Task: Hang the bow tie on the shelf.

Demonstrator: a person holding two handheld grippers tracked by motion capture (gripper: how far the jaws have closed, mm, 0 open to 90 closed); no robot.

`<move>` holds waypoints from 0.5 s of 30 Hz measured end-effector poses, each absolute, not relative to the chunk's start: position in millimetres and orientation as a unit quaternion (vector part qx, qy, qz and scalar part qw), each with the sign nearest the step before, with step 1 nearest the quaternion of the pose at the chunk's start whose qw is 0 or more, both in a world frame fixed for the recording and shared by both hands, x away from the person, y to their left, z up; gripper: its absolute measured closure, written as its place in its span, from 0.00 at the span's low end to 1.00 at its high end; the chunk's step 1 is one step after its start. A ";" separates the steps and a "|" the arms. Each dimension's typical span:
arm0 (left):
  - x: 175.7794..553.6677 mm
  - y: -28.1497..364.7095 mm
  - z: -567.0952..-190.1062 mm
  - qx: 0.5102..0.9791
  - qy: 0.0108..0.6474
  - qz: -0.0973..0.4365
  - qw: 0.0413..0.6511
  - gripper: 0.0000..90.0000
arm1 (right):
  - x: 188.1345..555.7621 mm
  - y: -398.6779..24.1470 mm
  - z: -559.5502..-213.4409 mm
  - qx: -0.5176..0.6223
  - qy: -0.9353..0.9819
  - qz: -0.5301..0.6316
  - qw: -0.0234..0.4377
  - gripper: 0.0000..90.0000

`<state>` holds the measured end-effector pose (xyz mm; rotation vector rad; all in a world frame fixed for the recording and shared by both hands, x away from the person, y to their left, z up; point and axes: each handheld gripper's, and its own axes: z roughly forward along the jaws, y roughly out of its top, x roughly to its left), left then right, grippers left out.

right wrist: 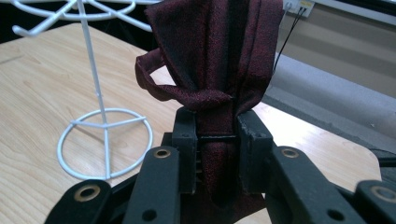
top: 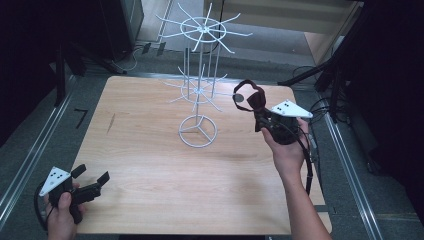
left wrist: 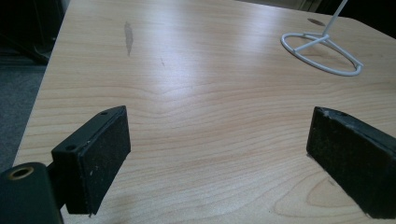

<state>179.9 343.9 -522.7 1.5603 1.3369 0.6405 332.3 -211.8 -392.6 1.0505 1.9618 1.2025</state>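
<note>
Right gripper view is showing the dark red bow tie point(right wrist: 215, 56) pinched at its knot between the jaws of your right hand-held gripper point(right wrist: 215, 140), its folds fanning upward and a loop of strap curling off to the left. From the high view, you are holding that bow tie point(top: 250, 100) in the air above the right side of the surface point(top: 150, 165) — just beside the arm tips of the white wire rack's point(top: 199, 90) lower tier. The rack is standing on its ring base near the far middle of the surface. Your left hand-held gripper point(top: 92, 176) is resting at the near left corner, jaws spread wide — nothing is lying between them.
</note>
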 end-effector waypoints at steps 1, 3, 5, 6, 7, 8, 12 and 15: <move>179.9 343.9 -522.7 0.638 0.547 0.262 0.475 0.08 | 332.3 -211.8 -392.6 0.396 0.740 0.453 0.301 0.81; 180.0 344.1 -522.8 0.637 0.547 0.262 0.475 0.08 | 331.9 -210.8 -389.0 0.394 0.738 0.456 0.302 0.81; 180.0 344.1 -522.8 0.637 0.548 0.262 0.474 0.08 | 331.4 -210.0 -386.7 0.392 0.737 0.459 0.303 0.81; 180.0 344.1 -522.8 0.637 0.548 0.262 0.474 0.08 | 331.4 -210.0 -386.7 0.392 0.737 0.459 0.303 0.81; 180.0 344.1 -522.8 0.637 0.548 0.262 0.474 0.08 | 330.4 -209.2 -384.3 0.390 0.736 0.462 0.304 0.81; 180.0 344.1 -522.8 0.637 0.548 0.262 0.474 0.08 | 330.4 -209.2 -384.3 0.390 0.736 0.462 0.304 0.81; 180.1 344.2 -522.8 0.637 0.549 0.262 0.474 0.08 | 328.7 -206.0 -381.7 0.387 0.736 0.466 0.303 0.81; 180.0 344.4 -522.7 0.637 0.550 0.262 0.473 0.08 | 327.3 -203.1 -380.8 0.382 0.736 0.470 0.302 0.81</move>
